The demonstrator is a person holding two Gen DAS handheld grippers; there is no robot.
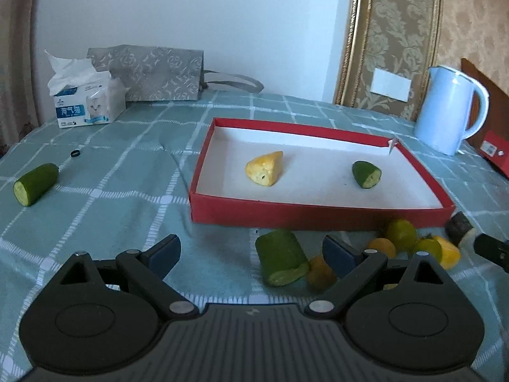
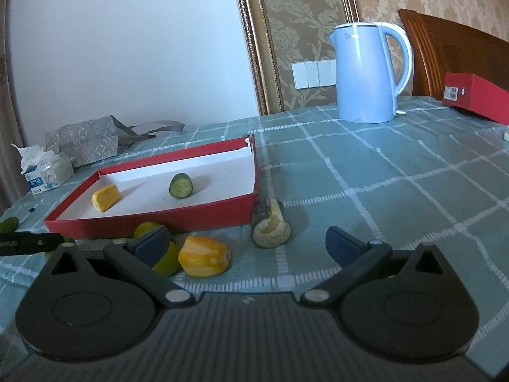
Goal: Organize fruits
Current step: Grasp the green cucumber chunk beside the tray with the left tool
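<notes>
A red tray (image 1: 318, 215) (image 2: 152, 219) with a white floor holds a yellow fruit piece (image 1: 264, 168) (image 2: 106, 197) and a green cucumber end (image 1: 366, 174) (image 2: 180, 185). In front of it lie a cucumber chunk (image 1: 281, 256), small orange and green-yellow fruits (image 1: 400, 234) (image 2: 146, 227), a yellow pepper-like piece (image 2: 205, 256) (image 1: 450, 253) and a dark-skinned hollow piece (image 2: 270, 227). Another cucumber piece (image 1: 35, 184) lies far left. My left gripper (image 1: 251, 251) is open, the cucumber chunk between its fingers. My right gripper (image 2: 246, 243) is open and empty above the yellow piece.
A blue kettle (image 1: 445, 111) (image 2: 369, 73) stands behind the tray at right. A tissue pack (image 1: 86, 98) and grey bag (image 1: 152, 73) are at the back left. A red box (image 2: 477, 95) lies far right. A small black ring (image 1: 75, 153) lies on the checked cloth.
</notes>
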